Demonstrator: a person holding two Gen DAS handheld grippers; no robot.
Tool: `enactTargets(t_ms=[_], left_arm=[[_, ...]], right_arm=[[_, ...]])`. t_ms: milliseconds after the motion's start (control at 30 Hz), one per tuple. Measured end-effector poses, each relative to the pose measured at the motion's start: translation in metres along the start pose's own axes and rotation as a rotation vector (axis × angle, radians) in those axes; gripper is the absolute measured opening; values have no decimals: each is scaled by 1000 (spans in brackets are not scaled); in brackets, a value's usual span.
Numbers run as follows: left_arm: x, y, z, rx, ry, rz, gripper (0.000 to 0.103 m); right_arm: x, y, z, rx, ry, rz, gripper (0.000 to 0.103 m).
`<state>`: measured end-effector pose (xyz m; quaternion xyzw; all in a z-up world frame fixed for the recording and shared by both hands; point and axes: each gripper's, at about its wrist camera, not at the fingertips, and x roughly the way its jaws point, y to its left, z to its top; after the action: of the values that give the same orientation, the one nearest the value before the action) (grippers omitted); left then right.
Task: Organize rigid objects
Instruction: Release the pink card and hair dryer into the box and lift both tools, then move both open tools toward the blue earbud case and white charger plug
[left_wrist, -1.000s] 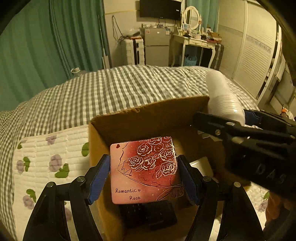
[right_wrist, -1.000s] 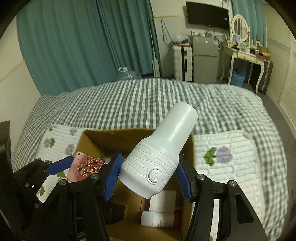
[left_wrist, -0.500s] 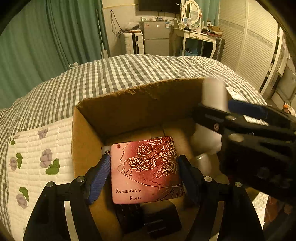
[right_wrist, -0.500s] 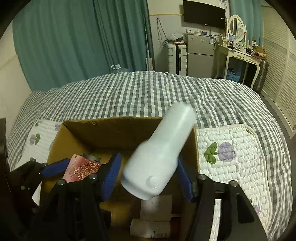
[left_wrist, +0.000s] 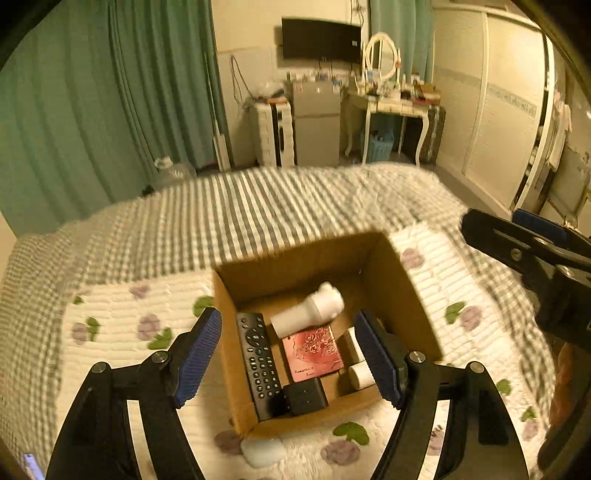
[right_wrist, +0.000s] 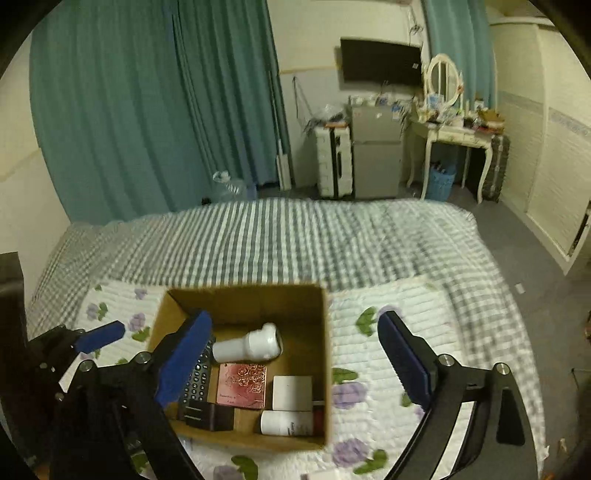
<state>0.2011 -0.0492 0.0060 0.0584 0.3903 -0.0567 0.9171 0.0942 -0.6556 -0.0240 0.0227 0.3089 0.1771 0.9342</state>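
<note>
A cardboard box (left_wrist: 402, 295) sits open on a flowered quilt (left_wrist: 122, 332) over the checked bed (left_wrist: 258, 206). Inside lie a white bottle (left_wrist: 310, 310), a red rose card (left_wrist: 314, 350), a black remote (left_wrist: 256, 358) and a small black box (left_wrist: 304, 395).

The left tool (left_wrist: 288, 350) hangs above the box, jaws wide, nothing between them. The right tool (right_wrist: 291, 358) is likewise empty, its jaws opening.

Only the right view shows a white square carton (right_wrist: 291, 393) and a white tube (right_wrist: 286, 422) lying whole in the box's near right corner; the left view has them half hidden behind a blue pad. Only the left view shows a pale rounded object (left_wrist: 260, 452) on the quilt, just outside the box's near wall; what it is cannot be told.

The bedding is blurred in both views. The remote's lower end is covered by the right tool's pad in the right view.

The box walls stand clear of both tools, with open quilt on either side.
</note>
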Motion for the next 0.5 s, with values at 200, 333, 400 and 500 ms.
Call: enactTargets(t_ms=[200, 333, 400, 500], left_arm=[[-78, 7, 6, -33, -86, 3, 77], [-119, 9, 0, -30, -125, 12, 77], [-132, 11, -7, -35, -134, 14, 78], [-143, 15, -22, -43, -135, 22, 78]], right_arm=[[-81, 2, 13, -34, -76, -27, 95], [-132, 8, 10, -71, -116, -46, 96], [-150, 10, 5, -82, -129, -55, 97], [-168, 8, -7, -78, -136, -58, 97]])
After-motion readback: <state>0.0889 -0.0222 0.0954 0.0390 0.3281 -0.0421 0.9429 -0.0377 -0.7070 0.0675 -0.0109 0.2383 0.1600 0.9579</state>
